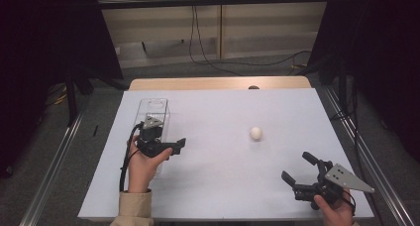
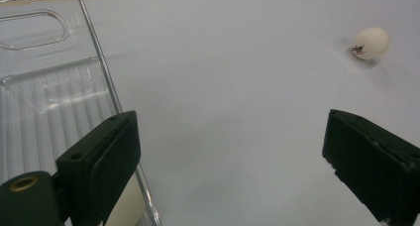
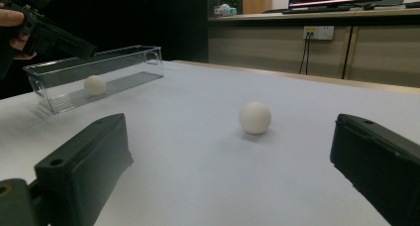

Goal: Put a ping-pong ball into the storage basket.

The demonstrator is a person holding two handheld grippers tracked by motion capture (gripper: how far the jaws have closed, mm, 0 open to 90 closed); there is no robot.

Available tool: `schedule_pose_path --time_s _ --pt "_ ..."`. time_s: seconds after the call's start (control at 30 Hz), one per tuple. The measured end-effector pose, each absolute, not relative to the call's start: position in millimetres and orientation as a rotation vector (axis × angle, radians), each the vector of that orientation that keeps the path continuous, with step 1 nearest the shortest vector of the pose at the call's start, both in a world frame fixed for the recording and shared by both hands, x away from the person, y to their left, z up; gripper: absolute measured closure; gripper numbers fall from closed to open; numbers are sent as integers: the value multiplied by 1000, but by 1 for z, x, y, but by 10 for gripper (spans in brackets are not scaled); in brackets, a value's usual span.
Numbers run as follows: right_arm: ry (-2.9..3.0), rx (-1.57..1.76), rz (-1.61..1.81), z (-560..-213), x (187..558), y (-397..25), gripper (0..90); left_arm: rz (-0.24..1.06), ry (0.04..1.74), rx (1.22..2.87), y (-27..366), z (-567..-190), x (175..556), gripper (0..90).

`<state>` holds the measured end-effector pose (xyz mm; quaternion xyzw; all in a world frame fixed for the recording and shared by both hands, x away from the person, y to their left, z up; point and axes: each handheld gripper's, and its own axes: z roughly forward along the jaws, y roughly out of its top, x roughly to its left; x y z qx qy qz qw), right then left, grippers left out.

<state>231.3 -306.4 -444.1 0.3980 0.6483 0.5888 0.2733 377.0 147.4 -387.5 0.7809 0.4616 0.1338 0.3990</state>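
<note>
A: How far along does this look, starting at the left?

B: The clear box (image 1: 154, 118) lies near the table's left edge, and one white ball (image 3: 94, 84) already lies inside it, towards the end closest to the person. I judge that part done. The left gripper (image 1: 174, 147) hovers at that end of the box, jaws spread and holding nothing.

A: And what is left?

B: The second white ball (image 1: 256, 133) sits loose on the white table cover (image 1: 218, 181), right of centre and well apart from the box. It has yet to go in, so I would call the job about half finished.

A: Who is nearer to it?

B: The right gripper (image 1: 300, 169), at the near right corner, jaws wide apart and empty, pointed straight at that ball in the right gripper view.

A: Room to move?

B: Plenty. Nothing lies between the right gripper and the ball, nor between the ball and the box. The box's thin wall (image 2: 106, 82) stands just beside the left gripper's jaw, so that is the edge to mind. The ball is round and could roll; the cover's far edge is some way beyond it.
</note>
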Motion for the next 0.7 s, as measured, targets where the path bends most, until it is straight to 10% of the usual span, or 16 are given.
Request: schedule_pose_path --time_s 0.7 --pt "1745 1071 1583 -444 232 -306 15 330 1140 1982 138 -389 376 66"
